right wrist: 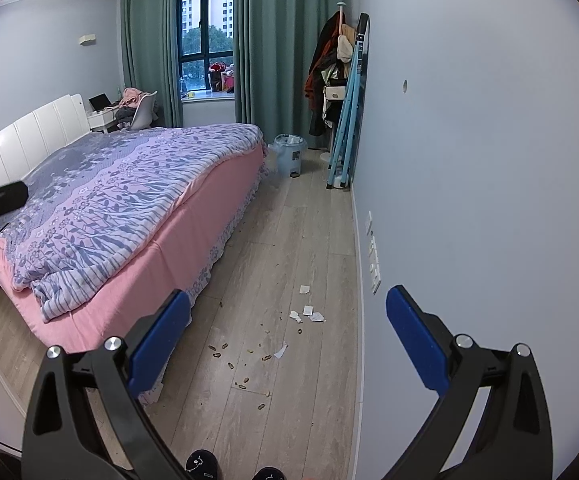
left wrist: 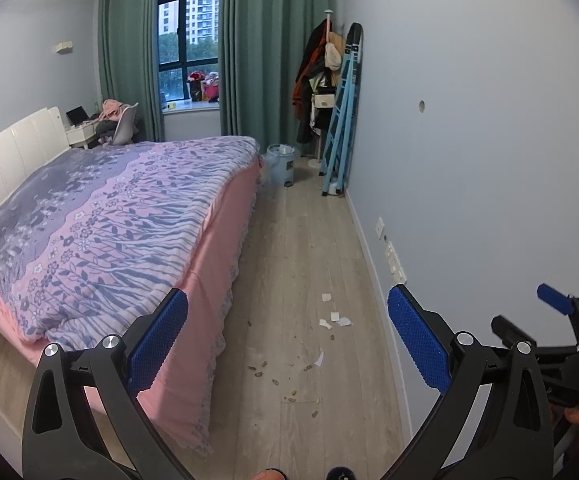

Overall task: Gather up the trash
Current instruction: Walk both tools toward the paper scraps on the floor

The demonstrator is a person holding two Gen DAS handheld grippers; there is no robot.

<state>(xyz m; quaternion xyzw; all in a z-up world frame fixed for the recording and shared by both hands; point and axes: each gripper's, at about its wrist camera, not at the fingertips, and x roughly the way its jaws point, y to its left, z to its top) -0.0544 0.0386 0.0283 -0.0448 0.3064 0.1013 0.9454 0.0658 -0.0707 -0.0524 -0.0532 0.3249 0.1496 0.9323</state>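
White paper scraps (left wrist: pixel 335 320) (right wrist: pixel 307 314) and several brown peanut shells (left wrist: pixel 277 376) (right wrist: pixel 245 364) lie scattered on the wooden floor between the bed and the wall. A pale blue trash bin (left wrist: pixel 282 165) (right wrist: pixel 289 154) stands far off at the bed's foot corner. My left gripper (left wrist: pixel 287 340) is open and holds nothing, raised well above the litter. My right gripper (right wrist: pixel 287 338) is also open and holds nothing, equally high. In the left wrist view the right gripper (left wrist: pixel 557 308) shows at the right edge.
A bed with a pink and purple floral blanket (left wrist: pixel 101 232) (right wrist: pixel 121 208) fills the left side. The blue wall (left wrist: pixel 469 160) with sockets (right wrist: pixel 373 264) bounds the right. A folded blue ladder (left wrist: pixel 343 120) and coat rack (right wrist: pixel 333 68) stand near the bin. Slippered feet (right wrist: pixel 201 466) show below.
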